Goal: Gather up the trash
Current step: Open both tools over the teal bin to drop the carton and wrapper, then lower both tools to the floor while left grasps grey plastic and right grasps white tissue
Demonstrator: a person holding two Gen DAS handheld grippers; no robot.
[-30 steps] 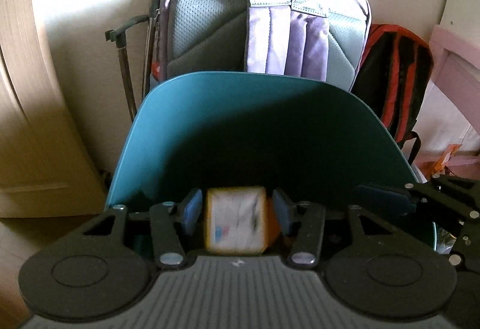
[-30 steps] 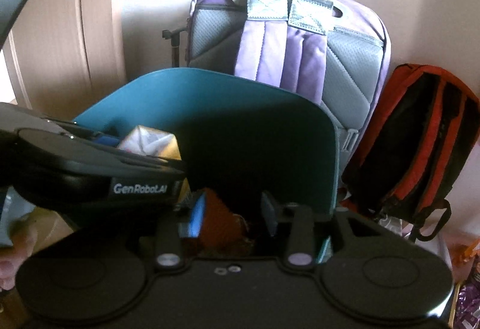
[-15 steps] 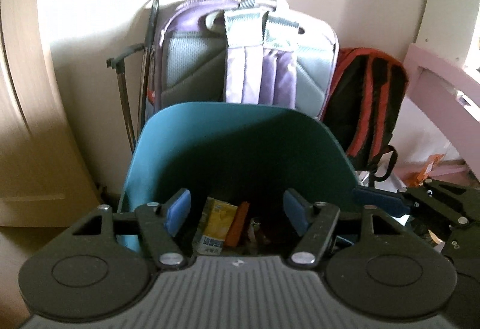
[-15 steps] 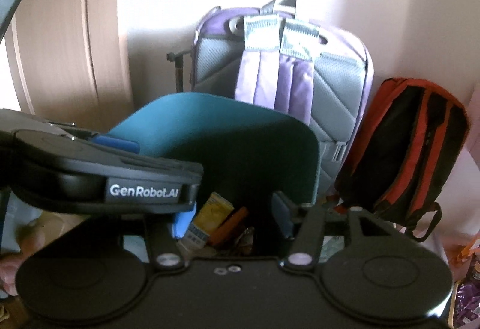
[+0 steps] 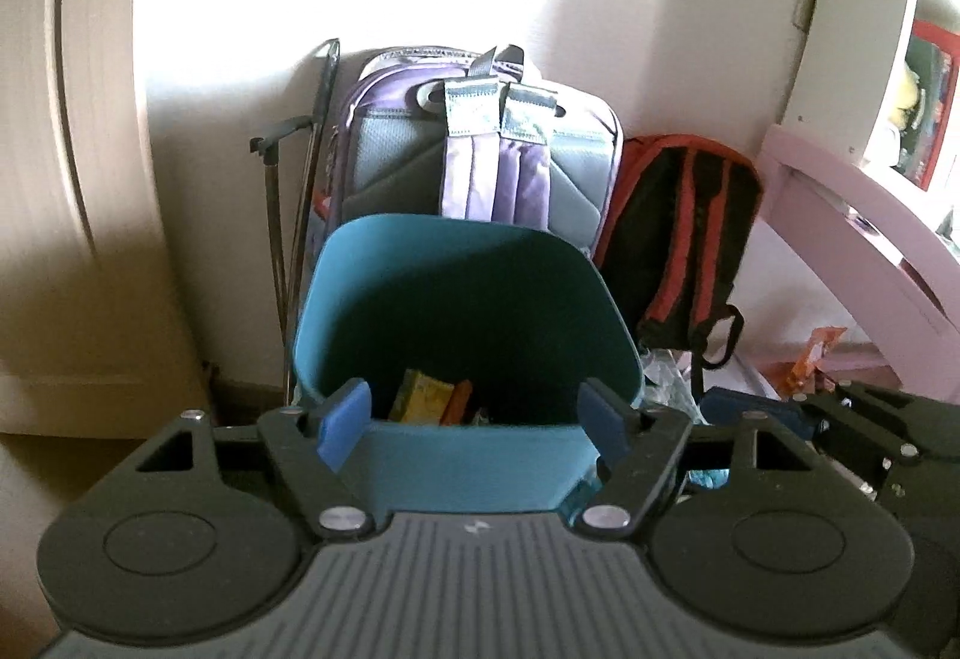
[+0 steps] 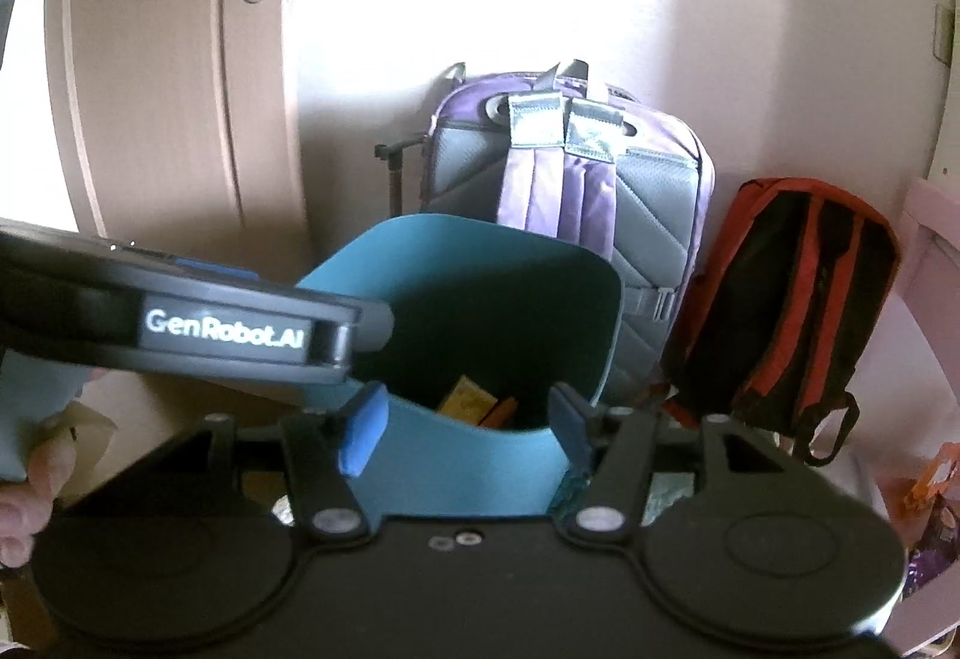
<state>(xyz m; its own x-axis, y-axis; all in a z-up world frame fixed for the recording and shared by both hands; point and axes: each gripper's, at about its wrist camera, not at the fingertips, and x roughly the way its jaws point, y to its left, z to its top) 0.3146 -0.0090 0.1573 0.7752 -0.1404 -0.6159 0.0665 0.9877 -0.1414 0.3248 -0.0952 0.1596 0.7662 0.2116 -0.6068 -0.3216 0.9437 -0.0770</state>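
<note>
A teal trash bin [image 5: 456, 470] stands on the floor by the wall, also in the right wrist view [image 6: 468, 470]. Inside it lie a yellow carton [image 5: 423, 395] and an orange piece [image 5: 459, 402]; the right wrist view shows the carton [image 6: 468, 394] too. My left gripper [image 5: 474, 422] hangs above the bin's near rim, its jaws opening with nothing between the blue pads. My right gripper [image 6: 465, 428] is beside it, jaws opening as well, empty. The left gripper's body crosses the right wrist view at the left.
A purple backpack [image 5: 480, 149] and a red-black backpack [image 5: 684, 233] lean on the wall behind the bin. A door [image 6: 162, 59] is at the left, a pink bed frame [image 5: 852, 239] at the right. Orange wrappers [image 5: 810, 359] lie on the floor by the bed.
Both grippers let go of their trash, which dropped into the bin. Both have since opened wider, risen and pulled back from the bin.
</note>
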